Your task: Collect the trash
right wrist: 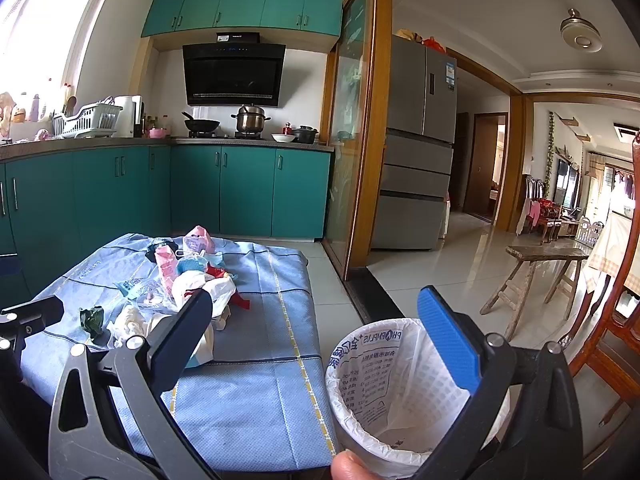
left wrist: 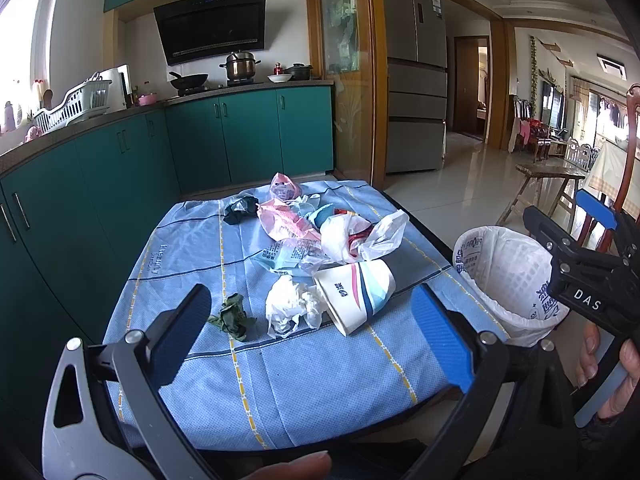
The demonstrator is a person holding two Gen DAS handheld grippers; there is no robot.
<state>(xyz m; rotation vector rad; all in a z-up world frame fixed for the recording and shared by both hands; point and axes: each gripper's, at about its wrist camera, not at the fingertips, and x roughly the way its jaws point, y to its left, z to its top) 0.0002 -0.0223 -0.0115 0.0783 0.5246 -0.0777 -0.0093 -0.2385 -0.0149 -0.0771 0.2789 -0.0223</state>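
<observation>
Fingers spread wide and empty on both tools: the left gripper (left wrist: 308, 340) hangs above the near edge of a bench (left wrist: 280, 400) draped in blue cloth, while the right gripper (right wrist: 316, 340) is held off the bench's right side, above a bin (right wrist: 380, 400) lined with a white bag.

The trash lies ahead of the left fingers, none of it touched. Nearest, and roughly between them, are a crumpled white tissue (left wrist: 292, 308) and a paper cup (left wrist: 356, 292) tipped on its side, the two touching; a dark green scrap (left wrist: 232, 316) lies just beside the left finger's tip. Farther back sits a loose heap of plastic wrappers and bags (left wrist: 316, 228), with a dark wad (left wrist: 240, 208) at its far left.

The bin stands on the floor against the bench's right edge, its mouth open, nothing visible inside.

Risks, as judged from here: the cup looks free to roll when nudged and could go off the bench; a firm squeeze would likely crush it. The thin bags overlap, so a pinch may drag neighbours along or snag the cloth. The light bin could tip if knocked by the right tool.
</observation>
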